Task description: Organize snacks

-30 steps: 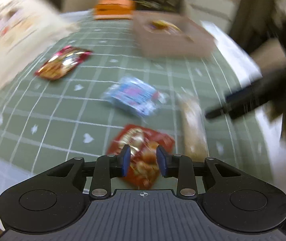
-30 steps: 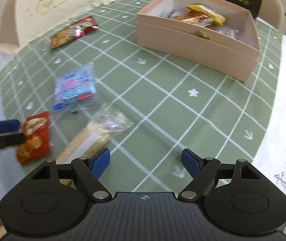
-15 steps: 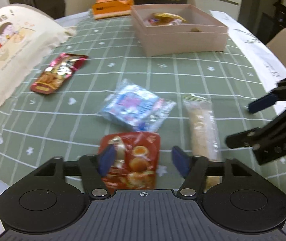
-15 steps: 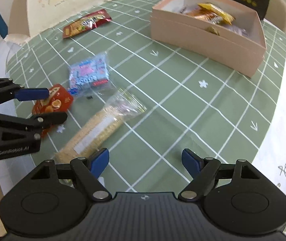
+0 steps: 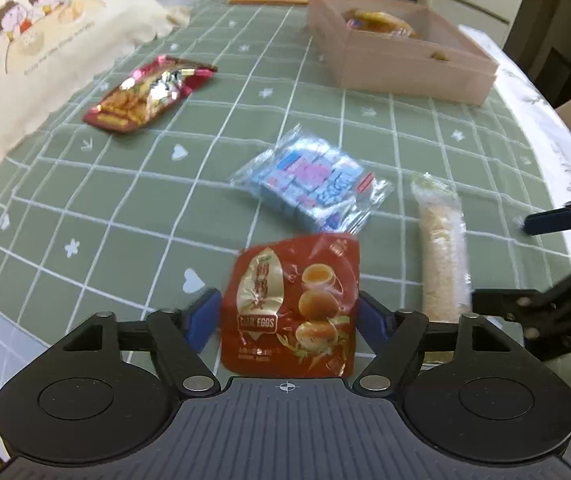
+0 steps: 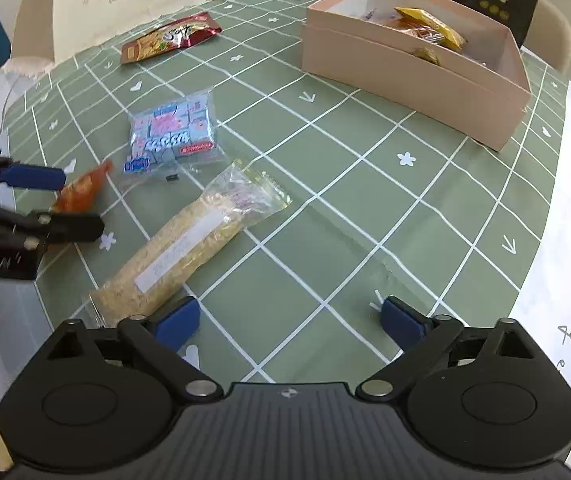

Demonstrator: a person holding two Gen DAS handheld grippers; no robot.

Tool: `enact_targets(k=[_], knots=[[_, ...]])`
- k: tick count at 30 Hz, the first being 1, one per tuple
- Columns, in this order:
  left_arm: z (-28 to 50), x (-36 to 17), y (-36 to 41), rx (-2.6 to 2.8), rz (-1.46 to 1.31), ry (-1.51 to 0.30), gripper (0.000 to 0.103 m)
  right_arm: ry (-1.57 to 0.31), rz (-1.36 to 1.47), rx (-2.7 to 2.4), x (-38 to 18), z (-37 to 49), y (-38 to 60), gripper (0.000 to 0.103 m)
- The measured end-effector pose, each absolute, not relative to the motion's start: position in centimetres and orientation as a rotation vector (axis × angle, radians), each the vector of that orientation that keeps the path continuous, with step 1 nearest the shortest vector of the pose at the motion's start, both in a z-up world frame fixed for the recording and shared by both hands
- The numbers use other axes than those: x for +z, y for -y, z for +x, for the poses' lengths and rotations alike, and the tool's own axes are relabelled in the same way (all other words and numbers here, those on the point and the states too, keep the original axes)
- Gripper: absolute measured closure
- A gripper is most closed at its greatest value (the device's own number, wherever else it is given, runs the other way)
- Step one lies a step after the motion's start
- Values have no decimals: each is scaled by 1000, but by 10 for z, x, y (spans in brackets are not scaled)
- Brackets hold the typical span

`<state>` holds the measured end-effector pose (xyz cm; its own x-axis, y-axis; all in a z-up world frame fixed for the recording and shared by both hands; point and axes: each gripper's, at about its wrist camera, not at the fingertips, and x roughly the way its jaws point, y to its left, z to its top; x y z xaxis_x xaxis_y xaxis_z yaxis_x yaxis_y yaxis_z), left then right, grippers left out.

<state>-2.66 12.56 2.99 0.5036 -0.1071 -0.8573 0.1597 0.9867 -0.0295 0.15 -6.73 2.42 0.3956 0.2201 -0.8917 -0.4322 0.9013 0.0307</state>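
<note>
The left gripper (image 5: 290, 316) was spread wide around the red egg snack packet (image 5: 291, 306), not yet squeezing. Next it probably needed to pinch and carry it to the pink box (image 5: 399, 54). The right gripper (image 6: 288, 320) waited, also apart.

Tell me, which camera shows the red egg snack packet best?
The left wrist view: the red egg packet fills the space between the open left gripper, label readable. The right wrist view shows only a crumpled red sliver.
</note>
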Motion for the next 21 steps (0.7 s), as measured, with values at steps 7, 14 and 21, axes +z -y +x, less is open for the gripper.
enact_targets(k=[7, 14, 21], knots=[[-24, 31, -122, -120, 9, -1044, 25, -1080, -219, 420, 23, -2, 70, 0], [-50, 34, -159, 5, -209, -1017, 27, -917, -319, 518, 58, -2, 53, 7], [-82, 37, -181, 59, -311, -1033, 27, -877, -322, 650, 60, 38, -10, 7]])
